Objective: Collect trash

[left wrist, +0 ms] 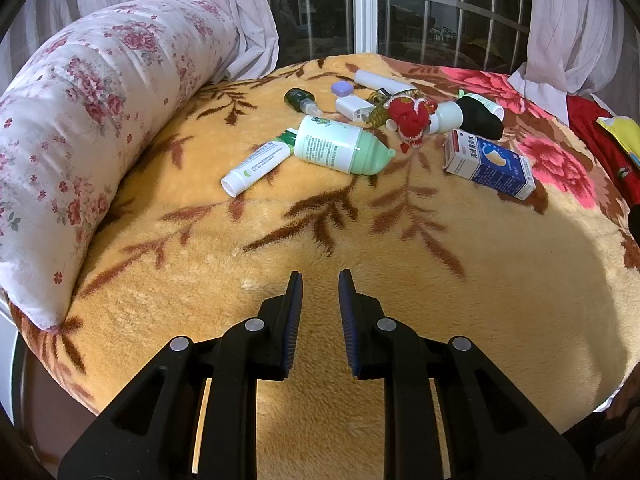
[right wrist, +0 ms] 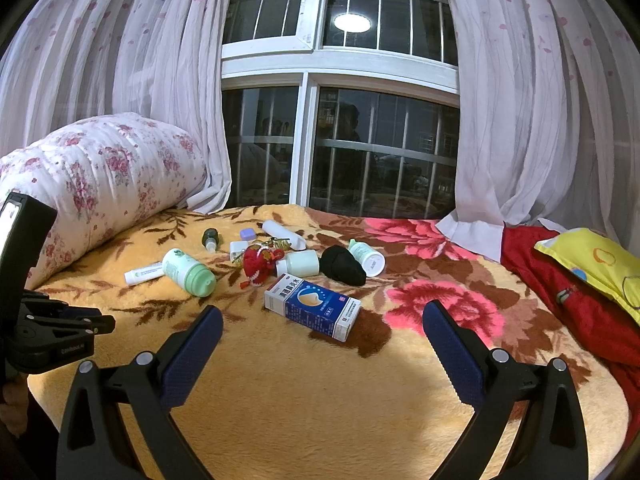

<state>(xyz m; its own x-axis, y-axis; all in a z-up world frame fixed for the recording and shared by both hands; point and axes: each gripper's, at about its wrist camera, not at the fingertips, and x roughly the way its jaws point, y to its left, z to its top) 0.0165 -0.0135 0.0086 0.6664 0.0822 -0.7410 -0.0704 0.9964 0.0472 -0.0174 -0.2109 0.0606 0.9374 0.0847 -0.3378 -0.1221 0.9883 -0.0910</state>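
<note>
Over the bare front of the bed, the left gripper has its fingers almost together, with only a thin gap, and nothing is between them. The right gripper has its fingers spread wide, and they hold nothing too. Both hang above the blanket and do not touch the trash. The nearest piece to the right gripper is a blue box, lying flat just past the fingertips. The left gripper shows at the left edge of the right view. Farther back on the blanket lies the rest of the trash in a loose bunch. A green bottle lies on its side, and a white tube lies just beside it on the left. Behind them are a dark little bottle, a purple case, a white case and a long white tube. A red knit toy lies in the middle, touching a white jar. A black lump sits next to the jar. A flowery pillow runs along the left side of the bed. Curtains hang by the dark window behind.
</note>
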